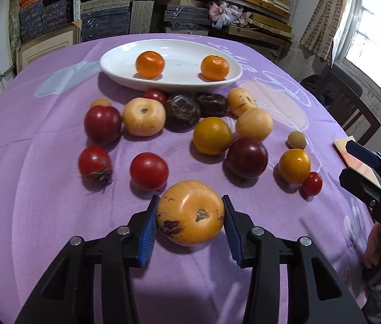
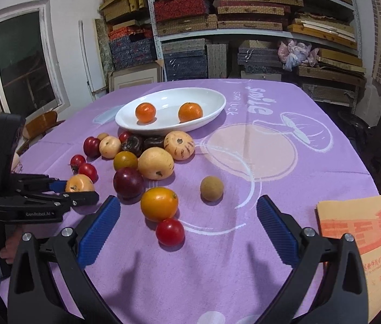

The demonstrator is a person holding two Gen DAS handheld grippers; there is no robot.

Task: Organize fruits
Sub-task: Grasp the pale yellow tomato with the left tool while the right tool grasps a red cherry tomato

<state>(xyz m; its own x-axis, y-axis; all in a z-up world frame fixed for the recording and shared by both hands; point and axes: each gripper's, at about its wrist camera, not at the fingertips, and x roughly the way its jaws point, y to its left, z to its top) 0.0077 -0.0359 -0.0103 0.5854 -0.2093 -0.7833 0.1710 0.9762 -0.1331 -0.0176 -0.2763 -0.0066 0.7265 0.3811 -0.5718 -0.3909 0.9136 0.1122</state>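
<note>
The left gripper (image 1: pixel 190 216) has its jaws set against both sides of a pale orange fruit (image 1: pixel 190 212) with a brown stem scar and a dark bruise low on its skin; the blue ridged pads (image 1: pixel 148 228) touch its left and right flanks, so the jaws are clamped on it. The fruit sits at the near edge of the spread, resting on the purple cloth of the tabletop (image 1: pixel 42 189). In the right wrist view the same fruit shows at the far left, pinched between the left gripper's tips. The right gripper (image 2: pixel 187 232) hangs above the cloth with its jaws wide apart and nothing between the pads; a small red tomato (image 2: pixel 170 231) and an orange-yellow fruit (image 2: pixel 159 203) lie just ahead of it, touching each other, and a small tan round fruit (image 2: pixel 211 188) sits apart to their right. Farther back a white oval dish (image 1: pixel 125 62) holds two mandarins (image 1: pixel 150 64), well apart from one another. Between the dish and the grippers the rest of the fruit is loosely grouped: red tomatoes (image 1: pixel 148 171), dark purple ones (image 1: pixel 247 158), two almost black fruits (image 1: pixel 181 112) and several pale yellow ones (image 1: pixel 144 117). A tan booklet (image 2: pixel 363 240) with orange print lies on the right edge of the tabletop.
</note>
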